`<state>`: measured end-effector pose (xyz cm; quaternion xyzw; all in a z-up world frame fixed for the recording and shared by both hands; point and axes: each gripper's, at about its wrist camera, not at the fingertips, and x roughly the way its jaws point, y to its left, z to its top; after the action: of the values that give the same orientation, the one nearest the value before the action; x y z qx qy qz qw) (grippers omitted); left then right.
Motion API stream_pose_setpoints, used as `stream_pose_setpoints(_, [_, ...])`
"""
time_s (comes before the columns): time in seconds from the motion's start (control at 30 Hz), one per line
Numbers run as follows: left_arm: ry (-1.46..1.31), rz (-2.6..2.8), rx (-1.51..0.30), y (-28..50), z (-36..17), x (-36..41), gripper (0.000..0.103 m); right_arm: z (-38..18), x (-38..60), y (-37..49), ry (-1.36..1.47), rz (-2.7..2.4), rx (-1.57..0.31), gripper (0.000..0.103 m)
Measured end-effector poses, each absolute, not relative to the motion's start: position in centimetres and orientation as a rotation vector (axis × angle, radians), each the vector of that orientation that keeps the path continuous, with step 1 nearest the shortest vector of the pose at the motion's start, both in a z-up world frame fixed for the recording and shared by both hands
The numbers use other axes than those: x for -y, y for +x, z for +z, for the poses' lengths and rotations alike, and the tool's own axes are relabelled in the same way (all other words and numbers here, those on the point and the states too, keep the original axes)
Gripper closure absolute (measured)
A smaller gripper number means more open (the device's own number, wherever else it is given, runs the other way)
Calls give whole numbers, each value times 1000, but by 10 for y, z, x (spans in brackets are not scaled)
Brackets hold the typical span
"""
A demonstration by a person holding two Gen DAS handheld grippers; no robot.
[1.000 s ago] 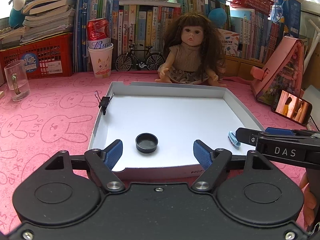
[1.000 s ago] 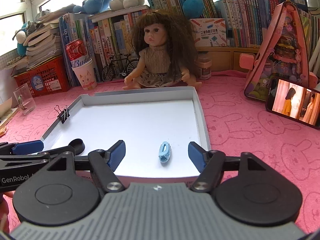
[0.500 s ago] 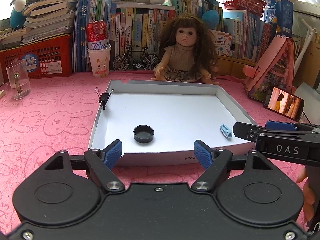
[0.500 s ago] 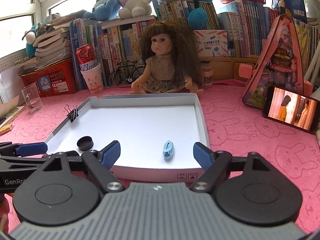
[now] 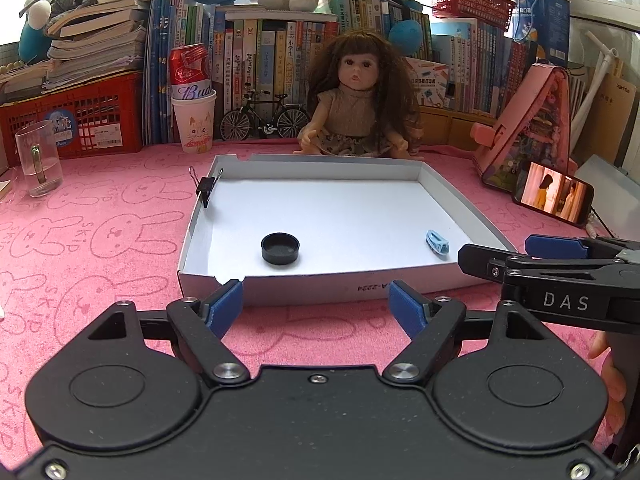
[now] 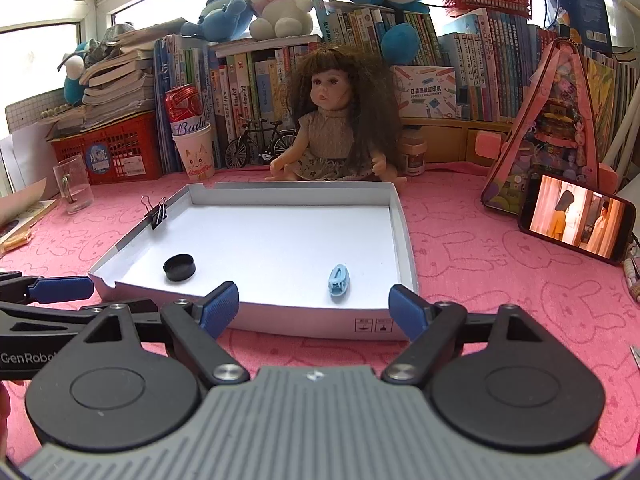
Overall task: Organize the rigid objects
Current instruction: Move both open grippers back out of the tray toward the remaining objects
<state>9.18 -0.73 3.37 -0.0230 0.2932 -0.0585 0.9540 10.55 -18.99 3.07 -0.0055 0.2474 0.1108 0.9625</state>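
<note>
Just short of the tray's near wall, both grippers hang over the pink mat, side by side. Left gripper point(image 5: 316, 304) spread wide, nothing between its blue pads; right gripper point(image 6: 314, 306) likewise spread and empty. Neither touches the tray point(image 5: 320, 286). Looks like both are parked clear of it, so the task is likely done or between picks.

Inside the tray, near end: black cap point(image 5: 280, 249) sits flat toward the left, open side up; blue clip point(image 5: 437, 243) lies toward the right, near the right wall. Well apart from each other, each in line with the gripper on its side, probably set down one per hand.

Further back, a binder clip point(image 5: 205, 191) is clamped on the tray's left wall, upright, handles up. Judging by that, it pins the wall rather than counts as contents, but can't be sure.

Beyond the tray: doll point(image 5: 360, 108) seated just behind the far wall, toy bike point(image 5: 264, 120) and paper cup point(image 5: 195, 122) with a can in it to its left, glass mug point(image 5: 39, 162) far left, phone point(image 5: 554, 198) playing video on the right. Books behind.
</note>
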Motion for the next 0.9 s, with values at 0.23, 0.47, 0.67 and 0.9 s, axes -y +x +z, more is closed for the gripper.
stream_pose_setpoints(0.23, [-41, -125, -602, 79, 26, 9, 25, 26, 190, 93, -29, 230, -491, 13])
stream_pose_setpoints(0.47, [-24, -126, -619, 70, 15, 11, 25, 19, 190, 85, -41, 233, -497, 12])
stream_pose_setpoints(0.67, [-22, -121, -627, 66, 10, 8, 25, 14, 193, 81, -38, 226, -506, 12])
stream_pose_setpoints(0.9, [-18, -116, -631, 59, 7, 7, 25, 10, 196, 76, -36, 218, -509, 12])
